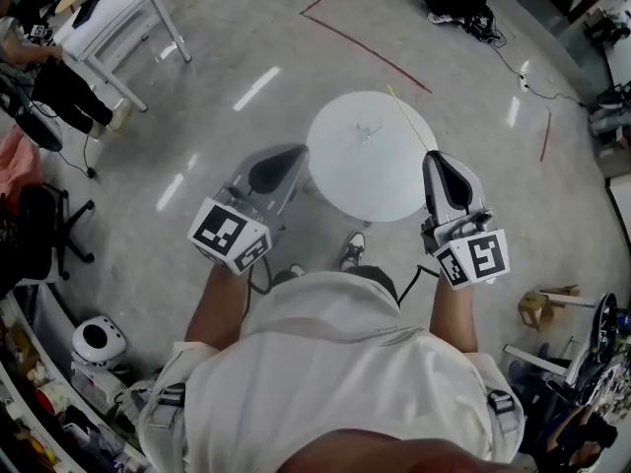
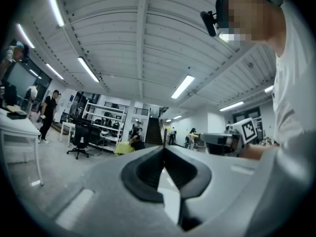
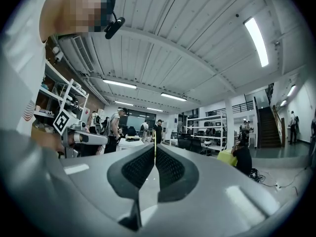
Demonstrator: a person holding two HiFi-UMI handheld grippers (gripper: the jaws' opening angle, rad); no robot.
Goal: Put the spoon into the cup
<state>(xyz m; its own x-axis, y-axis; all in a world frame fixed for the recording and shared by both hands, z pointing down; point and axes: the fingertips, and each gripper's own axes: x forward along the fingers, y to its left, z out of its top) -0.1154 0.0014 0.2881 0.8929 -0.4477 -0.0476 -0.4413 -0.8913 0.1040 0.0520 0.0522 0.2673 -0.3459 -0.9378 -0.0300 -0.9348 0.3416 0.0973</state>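
A clear cup [image 1: 364,132] stands on the round white table [image 1: 345,180] in the head view. The spoon [image 1: 408,118] is a thin yellow stick that slants over the table's right side. Its near end runs into the tips of my right gripper [image 1: 435,158], which is shut on it. In the right gripper view it shows as a yellow sliver [image 3: 154,149] between the closed jaws of the right gripper [image 3: 154,147]. My left gripper [image 1: 288,156] hangs at the table's left edge, shut and holding nothing. Its closed tips [image 2: 164,148] point across the room.
A white desk [image 1: 118,13] and a seated person [image 1: 49,77] are at the far left, with a black chair [image 1: 49,235] beside them. Red tape lines [image 1: 365,42] cross the floor behind the table. Cables [image 1: 532,77] lie at the right.
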